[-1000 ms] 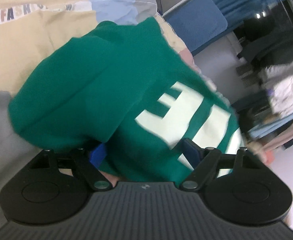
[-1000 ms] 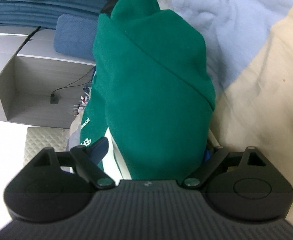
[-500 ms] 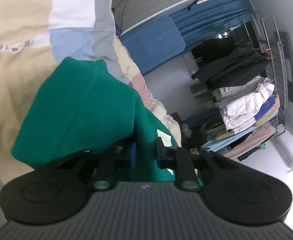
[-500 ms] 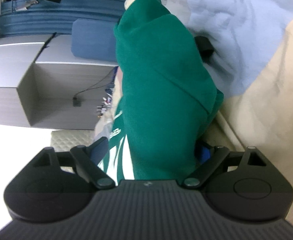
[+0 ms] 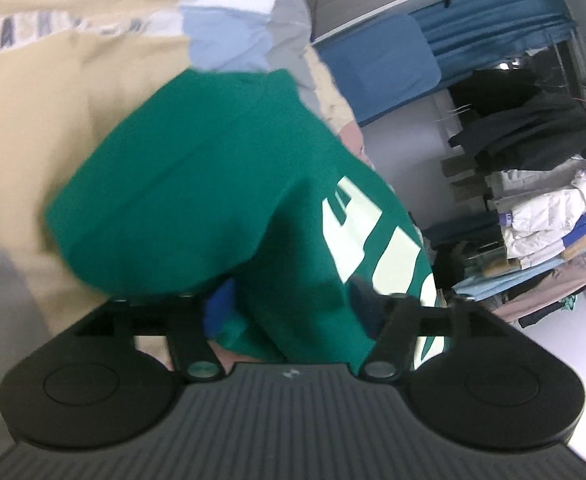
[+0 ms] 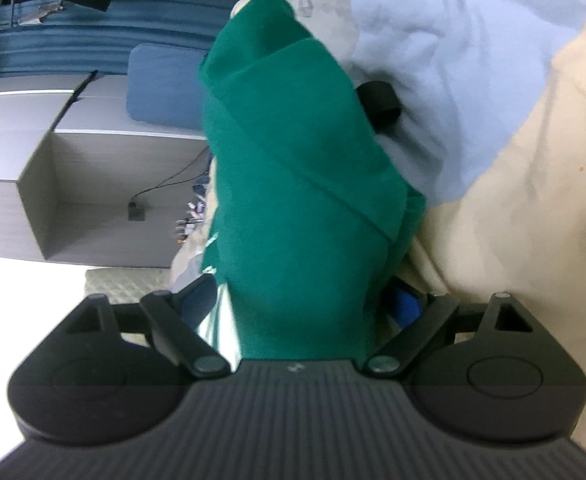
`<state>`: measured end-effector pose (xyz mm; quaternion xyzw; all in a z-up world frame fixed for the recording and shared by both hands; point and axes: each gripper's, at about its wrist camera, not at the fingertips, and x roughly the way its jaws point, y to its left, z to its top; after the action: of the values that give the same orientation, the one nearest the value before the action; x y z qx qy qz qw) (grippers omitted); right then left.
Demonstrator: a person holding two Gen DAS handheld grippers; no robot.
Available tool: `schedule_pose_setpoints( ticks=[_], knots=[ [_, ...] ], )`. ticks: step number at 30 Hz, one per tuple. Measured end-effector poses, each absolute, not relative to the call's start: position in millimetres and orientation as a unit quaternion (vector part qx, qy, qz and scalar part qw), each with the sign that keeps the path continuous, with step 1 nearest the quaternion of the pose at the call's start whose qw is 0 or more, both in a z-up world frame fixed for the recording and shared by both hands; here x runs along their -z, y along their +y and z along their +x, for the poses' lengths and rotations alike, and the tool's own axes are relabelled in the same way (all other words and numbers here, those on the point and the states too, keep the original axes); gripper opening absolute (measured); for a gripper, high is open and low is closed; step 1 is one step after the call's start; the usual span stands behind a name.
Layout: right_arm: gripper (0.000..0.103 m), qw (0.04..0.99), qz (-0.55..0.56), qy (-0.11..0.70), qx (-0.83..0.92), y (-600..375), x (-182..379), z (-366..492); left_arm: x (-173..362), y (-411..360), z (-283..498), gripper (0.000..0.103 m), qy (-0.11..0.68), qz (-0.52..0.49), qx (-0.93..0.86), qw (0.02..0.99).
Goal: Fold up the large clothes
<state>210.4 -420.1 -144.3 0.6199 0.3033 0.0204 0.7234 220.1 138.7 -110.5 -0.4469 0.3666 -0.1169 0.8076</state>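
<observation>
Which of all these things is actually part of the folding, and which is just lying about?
Part of the job:
- green sweatshirt, bunched up
- left gripper, opening, cloth between its fingers
- right gripper, wide, cloth between its fingers
- bedspread underneath

Just lying about:
- blue cushion
- clothes rack
- grey cabinet
- cable

Big pale block letters run across the green sweatshirt (image 5: 221,184) on its right side, at (image 5: 373,240), but folds cut them off and no word comes clear. Far left, a white band (image 5: 61,30) on the beige bedcover carries blurred coloured capitals, starting with what looks like "FA". Nothing readable in the right wrist view.
</observation>
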Motion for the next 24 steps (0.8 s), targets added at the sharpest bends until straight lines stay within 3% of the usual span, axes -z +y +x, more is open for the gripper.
schedule_pose_setpoints(
  ticks=[3, 15, 17, 19, 24],
  knots=[
    [0.091, 0.726, 0.614, 0.31, -0.012, -419, 147, 210, 117, 134, 215, 0.083, 0.383, -0.441, 0.118, 0.803],
    [0.091, 0.769, 0.538, 0.345, -0.023, -406, 142, 259, 114, 119, 207, 0.085, 0.369, -0.443, 0.151, 0.803],
    [0.068, 0.76, 0.55, 0.343, -0.042, -409, 142, 265, 106, 123, 201, 0.085, 0.354, -0.448, 0.167, 0.804],
    [0.057, 0.752, 0.564, 0.337, -0.055, -412, 138, 267, 97, 123, 192, 0.086, 0.337, -0.452, 0.186, 0.805],
    [0.045, 0.77, 0.545, 0.32, -0.09, -401, 105, 272, 87, 108, 180, 0.093, 0.313, -0.499, 0.251, 0.768]
  ],
)
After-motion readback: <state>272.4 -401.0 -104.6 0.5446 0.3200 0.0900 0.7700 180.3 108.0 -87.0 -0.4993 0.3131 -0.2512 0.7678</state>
